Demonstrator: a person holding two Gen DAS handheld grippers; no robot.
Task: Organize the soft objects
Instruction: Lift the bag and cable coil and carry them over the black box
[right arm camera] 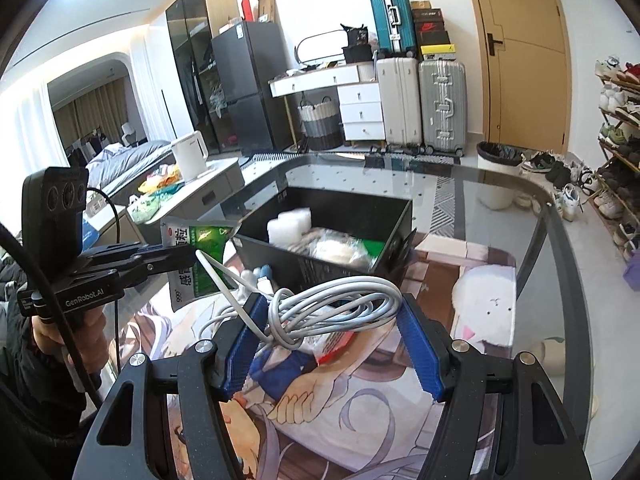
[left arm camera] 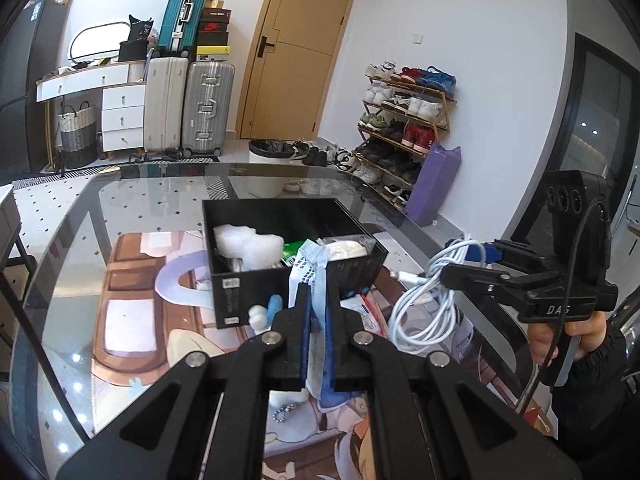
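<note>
My left gripper [left arm camera: 316, 292] is shut on a thin green-and-white sachet [left arm camera: 310, 268], seen edge-on here. In the right wrist view the same gripper [right arm camera: 182, 256] holds that sachet [right arm camera: 208, 240] by its side, in the air left of the box. My right gripper [right arm camera: 332, 304] is shut on a coiled white cable [right arm camera: 360, 292], its blue pads on either side of the coil. From the left wrist view that gripper [left arm camera: 456, 260] holds the cable [left arm camera: 420, 312] hanging above the table. An open black box [left arm camera: 256, 288] [right arm camera: 320, 268] ahead contains white foam [left arm camera: 248, 246], a green packet and clear bags.
The box stands on a printed mat [left arm camera: 132, 312] over a glass table [left arm camera: 120, 188]. A small blue-and-white item [left arm camera: 266, 312] and a red-and-white packet [left arm camera: 372, 314] lie in front of the box. A bin [left arm camera: 266, 160], a shoe rack [left arm camera: 404, 120] and suitcases [left arm camera: 188, 104] stand beyond the table.
</note>
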